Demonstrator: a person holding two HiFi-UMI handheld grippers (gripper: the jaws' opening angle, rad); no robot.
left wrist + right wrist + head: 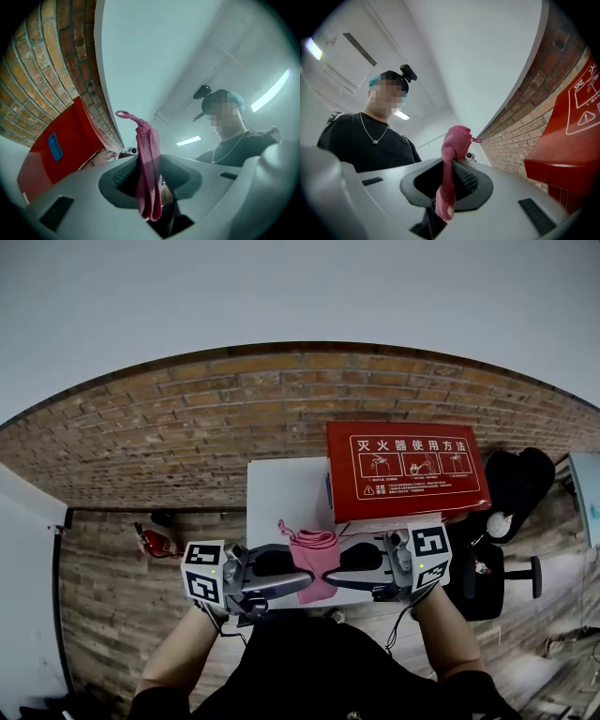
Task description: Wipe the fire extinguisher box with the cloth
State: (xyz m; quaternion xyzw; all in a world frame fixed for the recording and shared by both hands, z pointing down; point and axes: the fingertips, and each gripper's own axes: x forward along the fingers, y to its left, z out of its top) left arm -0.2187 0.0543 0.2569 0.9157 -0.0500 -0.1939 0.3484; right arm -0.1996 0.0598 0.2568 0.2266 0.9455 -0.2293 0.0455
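On the white tabletop (286,493), toward its far right side, sits the red rectangular fire extinguisher box (405,470), its white-printed instruction face turned up toward the head view. No cloth touches it yet, so I judge the wiping not begun.

Near the table's front edge, just short of the box, a pink knitted cloth (314,559) with a small hanging loop is bunched into a narrow fold. I hold it from both sides. The left gripper (298,582) has its jaws closed on the cloth, which runs up between the ribbed pads in the left gripper view. The right gripper (349,563) pinches the same fold from the opposite side, with a short tail hanging below the jaws.

Beyond the table lies brown brickwork (187,437).

Risks, as I judge them:
- The cloth is gathered thin, so little fabric stands proud of the jaws, and hard jaw tips rather than cloth may meet the box.
- With two grips on one small fold, drawing the grippers apart could pull it from one pair of pads.
- Nothing braces the box, so a firm sideways stroke may shove it along the table.
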